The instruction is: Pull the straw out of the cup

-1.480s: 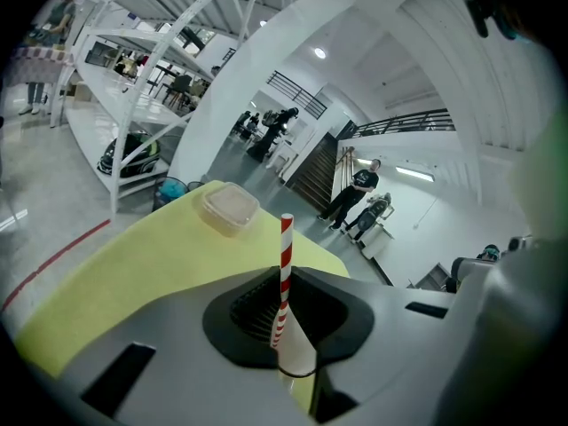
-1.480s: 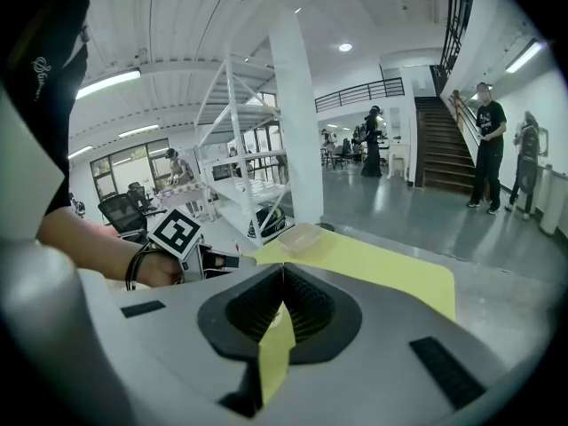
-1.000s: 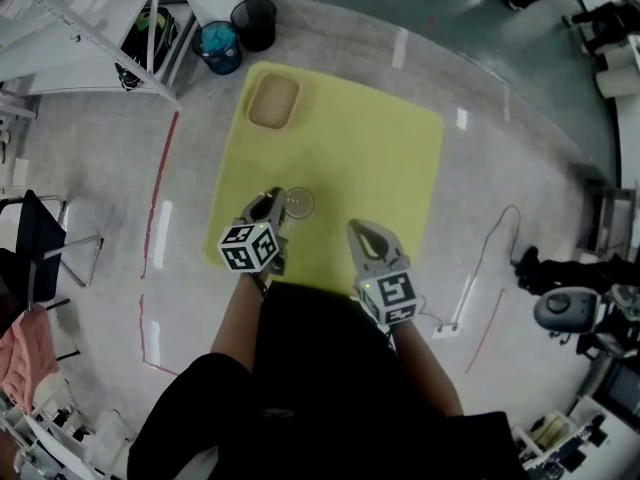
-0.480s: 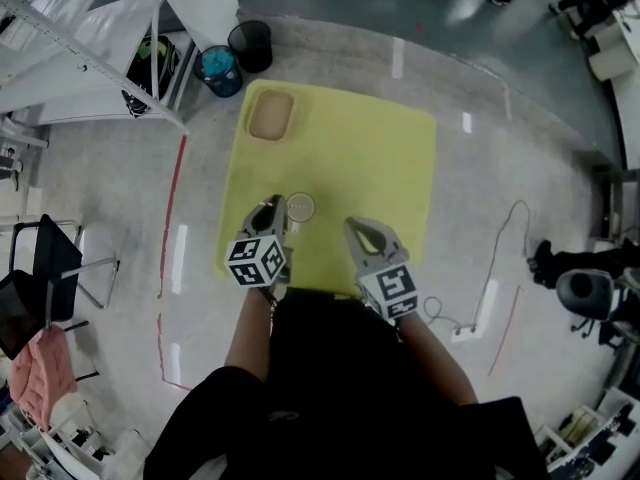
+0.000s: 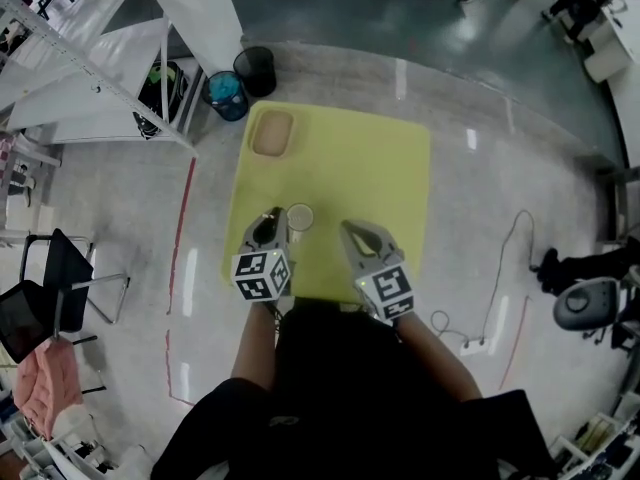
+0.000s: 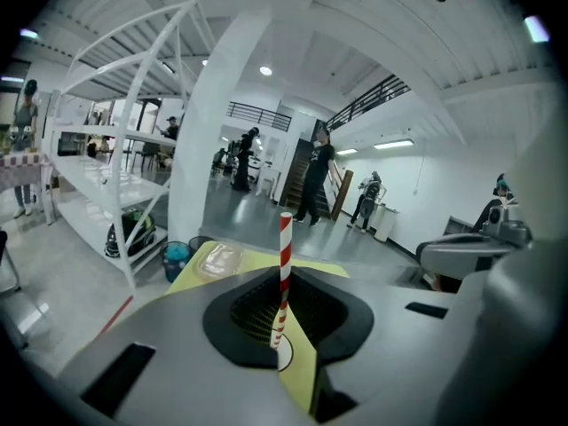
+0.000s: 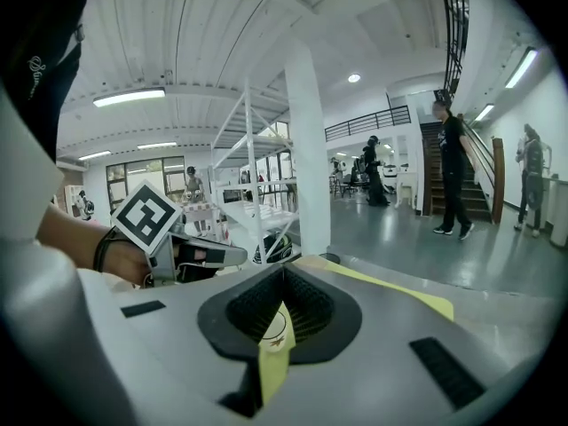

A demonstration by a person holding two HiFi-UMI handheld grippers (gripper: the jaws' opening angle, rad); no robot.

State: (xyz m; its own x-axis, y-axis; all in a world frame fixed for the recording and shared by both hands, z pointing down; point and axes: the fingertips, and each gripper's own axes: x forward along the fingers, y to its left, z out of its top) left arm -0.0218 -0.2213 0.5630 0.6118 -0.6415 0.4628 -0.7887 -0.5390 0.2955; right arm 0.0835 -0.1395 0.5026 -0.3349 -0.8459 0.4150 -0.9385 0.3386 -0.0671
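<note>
Left gripper (image 6: 280,316) has its jaws nearly shut, pinching the stripy straw (image 6: 285,247) upright. Cup (image 5: 299,216) sits just ahead, lower down. Straws are light and squash easily, so pinch gently. Right gripper (image 7: 279,316) is closed and empty.

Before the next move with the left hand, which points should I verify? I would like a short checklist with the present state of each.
1. Left tongs grip the red-and-white striped straw: ok, pads closed on it.
2. Straw's lower end clear of the pale round cup: cannot tell; it overlaps the rim in the left gripper view.
3. Cup upright on the yellow square mat: ok.
4. Right tongs away from the cup: ok, shut and empty.
5. Beige rounded tray out of the way: ok, at the mat's far corner.
</note>
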